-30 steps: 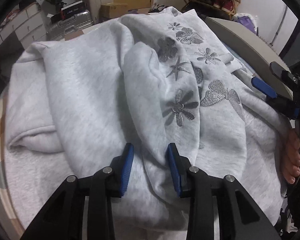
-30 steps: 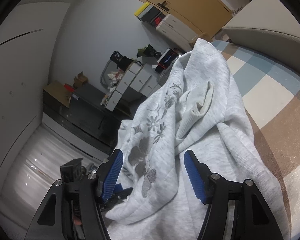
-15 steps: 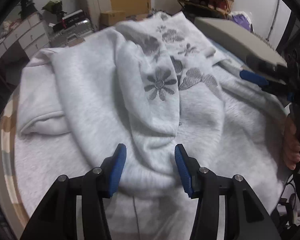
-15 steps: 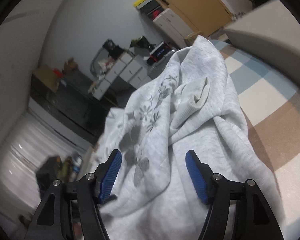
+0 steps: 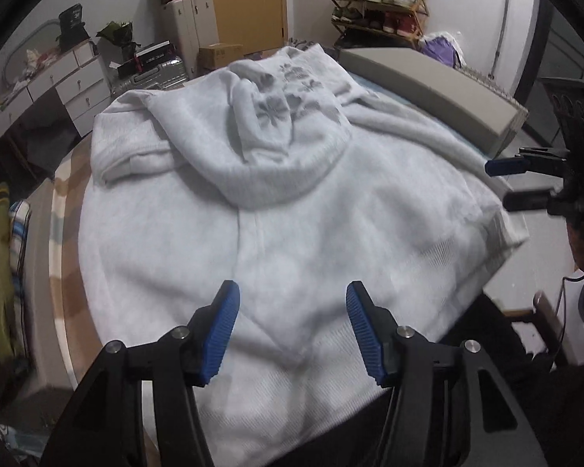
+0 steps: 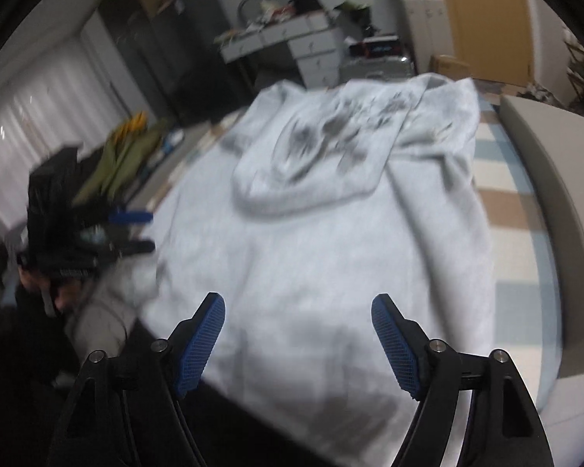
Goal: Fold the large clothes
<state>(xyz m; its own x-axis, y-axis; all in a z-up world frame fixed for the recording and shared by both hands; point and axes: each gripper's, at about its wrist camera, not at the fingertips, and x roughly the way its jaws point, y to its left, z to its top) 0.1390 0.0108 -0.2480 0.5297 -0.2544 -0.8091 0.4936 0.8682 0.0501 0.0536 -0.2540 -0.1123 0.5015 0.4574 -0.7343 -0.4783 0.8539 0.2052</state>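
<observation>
Garment: a large pale grey sweatshirt [image 5: 331, 202] lies spread over the bed [image 6: 506, 210], covering most of the checked cover; its near hem hangs over the near edge of the bed; a folded-back part with dark flower embroidery [image 5: 276, 109] sits on top toward the far edge; its ribbed band curves across the middle of the cloth
Sleeve: one sleeve [image 5: 136, 155] lies bunched toward the far left corner of the bed in the left wrist view; the cuff end cannot be made out
Left gripper: the left gripper [image 5: 292, 327] hovers over the near part of the sweatshirt; its jaws are parted and opening; the blue pads [image 5: 222, 327] press on nothing, with only the flat cloth seen below the gap
Right gripper: the right gripper [image 6: 298, 334] hangs above the near edge of the bed; its jaws stand wide and are opening; nothing is between the pads; the picture is blurred
Bed cover: beige, blue and white squares show bare along the right edge in the right wrist view
Headboard: a grey padded block [image 5: 428, 78] runs along the far right side of the bed
Room: white drawers [image 5: 70, 89] and a wooden door [image 5: 245, 4] stand beyond the far edge; a shoe rack [image 5: 377, 4] stands by the wall
</observation>
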